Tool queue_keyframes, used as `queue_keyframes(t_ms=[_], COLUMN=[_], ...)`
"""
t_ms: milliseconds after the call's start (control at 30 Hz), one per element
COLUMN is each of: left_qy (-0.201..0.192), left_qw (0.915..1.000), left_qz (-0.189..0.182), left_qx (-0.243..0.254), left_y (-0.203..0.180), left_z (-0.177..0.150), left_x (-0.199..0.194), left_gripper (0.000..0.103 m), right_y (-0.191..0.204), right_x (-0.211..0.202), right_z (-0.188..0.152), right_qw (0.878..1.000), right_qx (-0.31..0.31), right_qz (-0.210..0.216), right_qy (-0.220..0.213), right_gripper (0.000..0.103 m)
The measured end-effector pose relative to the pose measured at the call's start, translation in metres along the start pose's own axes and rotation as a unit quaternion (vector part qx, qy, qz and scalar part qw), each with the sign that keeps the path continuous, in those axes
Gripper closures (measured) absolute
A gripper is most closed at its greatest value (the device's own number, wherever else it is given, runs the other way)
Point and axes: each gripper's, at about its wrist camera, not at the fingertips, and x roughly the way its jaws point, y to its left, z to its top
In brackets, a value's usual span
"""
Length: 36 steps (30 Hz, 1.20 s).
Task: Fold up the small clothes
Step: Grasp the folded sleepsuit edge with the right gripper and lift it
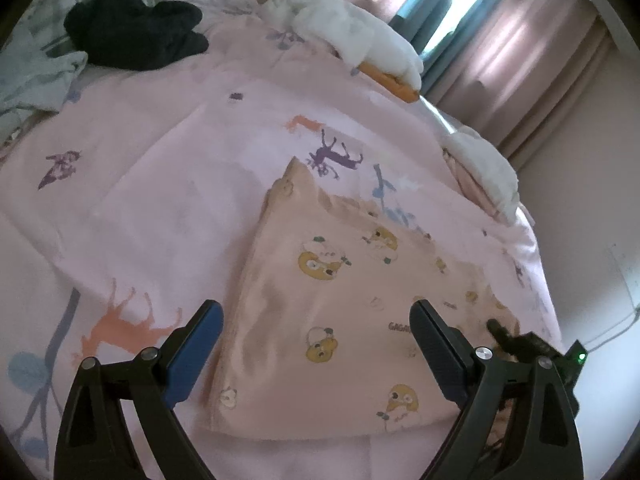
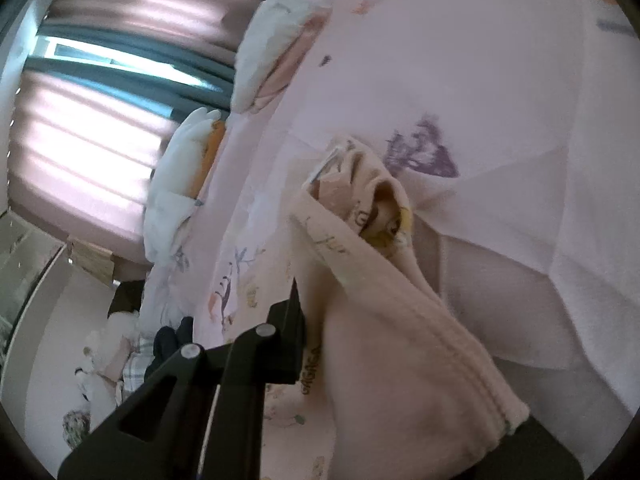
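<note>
Peach soft-knit baby garment with yellow cartoon-bear print (image 1: 344, 320) lies flat, partly folded, on pink cotton bedsheet with animal print (image 1: 160, 184). Left gripper (image 1: 316, 344) hovers above garment, blue-padded jaws wide apart, nothing between. Right gripper (image 2: 320, 320) clamped on garment's stitched hem (image 2: 400, 320); fabric raised, draped in thick fold over jaw. Black crumpled cloth (image 1: 136, 36) and white fluffy bedding (image 1: 352, 36) at far edge.

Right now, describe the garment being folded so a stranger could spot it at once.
Start at the pink bedspread printed with animals. Near its edge lies the peach baby garment, under the open left gripper. Unlike the black clothing and white plush toy farther off, it carries yellow cartoon bears.
</note>
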Motion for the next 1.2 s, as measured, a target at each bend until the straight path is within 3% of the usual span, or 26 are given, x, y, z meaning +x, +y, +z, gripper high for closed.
queue_keyframes(t_ms=[233, 367, 633, 767, 900, 967, 1067, 1200], left_qy=[-0.002, 0.008, -0.005, 0.000, -0.006, -0.006, 0.000, 0.009], left_qw=[0.9994, 0.9995, 0.9985, 0.9976, 0.9964, 0.9959, 0.9953, 0.9944], left_qz=[0.020, 0.024, 0.052, 0.056, 0.065, 0.069, 0.066, 0.054], left_qx=[0.029, 0.021, -0.013, -0.041, -0.054, -0.058, -0.071, -0.091], left_y=[-0.001, 0.007, 0.038, 0.057, 0.069, 0.074, 0.082, 0.090], left_z=[-0.004, -0.005, -0.001, 0.002, 0.006, 0.007, 0.005, 0.005], left_x=[0.002, 0.003, -0.007, -0.008, -0.012, -0.013, -0.013, -0.011], left_gripper=[0.010, 0.010, 0.010, 0.010, 0.010, 0.010, 0.010, 0.010], right_y=[0.040, 0.065, 0.128, 0.131, 0.135, 0.132, 0.130, 0.123], right_x=[0.007, 0.017, 0.049, 0.064, 0.072, 0.073, 0.073, 0.075], right_z=[-0.008, -0.019, -0.076, -0.100, -0.114, -0.112, -0.106, -0.089], right_qw=[0.994, 0.988, 0.946, 0.934, 0.924, 0.927, 0.943, 0.967], right_qx=[-0.096, -0.148, -0.318, -0.341, -0.368, -0.357, -0.311, -0.209], right_qz=[-0.050, -0.039, -0.026, -0.008, -0.029, -0.026, -0.009, 0.052], right_qy=[-0.003, 0.012, 0.060, 0.104, 0.104, 0.109, 0.119, 0.137], right_gripper=[0.090, 0.090, 0.092, 0.092, 0.093, 0.094, 0.094, 0.094])
